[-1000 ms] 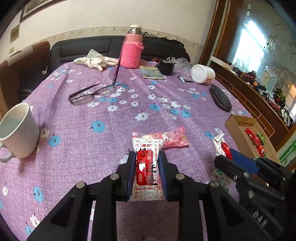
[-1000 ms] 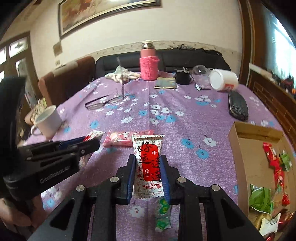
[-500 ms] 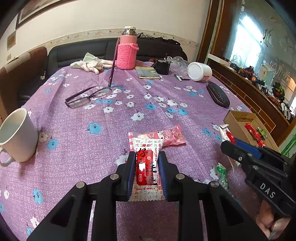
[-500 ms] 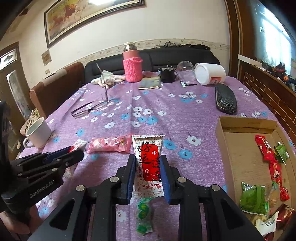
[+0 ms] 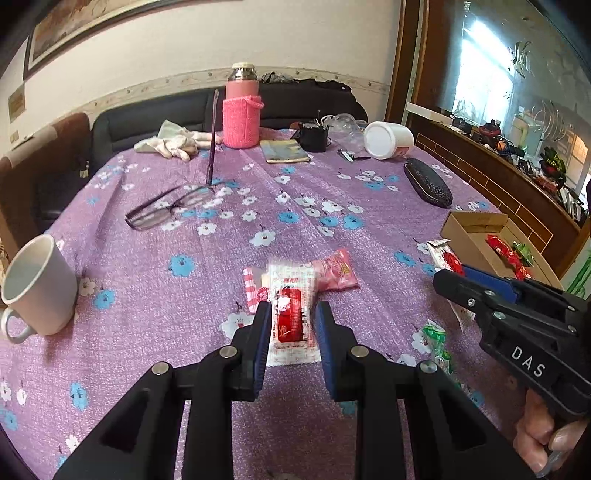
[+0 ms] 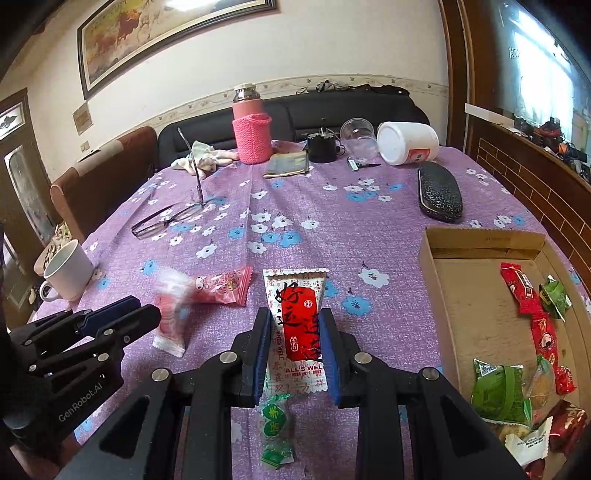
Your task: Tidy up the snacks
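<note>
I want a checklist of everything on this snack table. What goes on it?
Surface: purple flowered tablecloth, cluttered.
Job's things: cardboard box holding several snacks; pink packet and green candy packet lying on the cloth.
Clutter: mug, glasses, pink flask, glasses case, white jar on its side.
Grippers: right gripper fingers clamp a red-and-white packet; left gripper has a blurred packet between its fingers, grip unclear.
Cables: nothing clearly seen.
Surroundings: black sofa, framed painting.
</note>
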A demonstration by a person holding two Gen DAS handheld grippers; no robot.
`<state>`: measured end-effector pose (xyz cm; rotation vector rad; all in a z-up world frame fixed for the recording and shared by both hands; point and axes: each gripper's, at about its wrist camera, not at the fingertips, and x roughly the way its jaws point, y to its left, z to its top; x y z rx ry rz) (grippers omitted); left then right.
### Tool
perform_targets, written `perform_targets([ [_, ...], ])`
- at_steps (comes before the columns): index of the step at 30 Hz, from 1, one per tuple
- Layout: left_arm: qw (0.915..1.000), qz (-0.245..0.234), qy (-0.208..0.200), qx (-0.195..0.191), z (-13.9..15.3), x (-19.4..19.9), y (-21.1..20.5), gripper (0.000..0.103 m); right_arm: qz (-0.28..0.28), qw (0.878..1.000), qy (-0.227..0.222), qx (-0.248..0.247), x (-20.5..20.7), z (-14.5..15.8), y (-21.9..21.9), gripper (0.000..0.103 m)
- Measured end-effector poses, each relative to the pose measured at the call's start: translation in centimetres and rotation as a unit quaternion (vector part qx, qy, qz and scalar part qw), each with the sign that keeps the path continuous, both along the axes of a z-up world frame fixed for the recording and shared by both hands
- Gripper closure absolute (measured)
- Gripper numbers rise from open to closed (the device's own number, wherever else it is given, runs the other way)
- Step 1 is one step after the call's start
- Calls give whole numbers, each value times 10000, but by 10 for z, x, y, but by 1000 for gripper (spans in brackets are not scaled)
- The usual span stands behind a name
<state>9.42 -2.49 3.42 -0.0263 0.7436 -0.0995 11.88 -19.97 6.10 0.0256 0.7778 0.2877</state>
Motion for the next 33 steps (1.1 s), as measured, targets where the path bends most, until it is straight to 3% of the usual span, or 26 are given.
perform_targets([
  [6,9998,-25,-146,127,5,-2,0,80,-118,9999,14,73,2,0,-6,75],
  [11,9978,42,212,-620,1,8,27,78,-229,9993,130,250,7,-2,-14,75],
  [14,9940,84,471,-984,-7,15,35,68,-246,9987,210,392,9,-2,-19,75],
  [17,9917,-102,639,-1114,-15,19,26,41,-215,9985,233,441,9,-1,-19,75],
  [20,9956,-114,487,-797,-16,23,11,40,-180,9986,195,461,7,1,-18,75],
  [22,9976,-104,445,-512,-21,27,0,45,-178,9987,167,456,6,2,-17,75],
  [24,9976,-80,617,-313,-28,33,-6,80,-158,9986,172,478,5,3,-16,75],
  [33,9982,-17,317,-502,-13,19,3,80,-202,9986,98,476,3,6,-18,75],
])
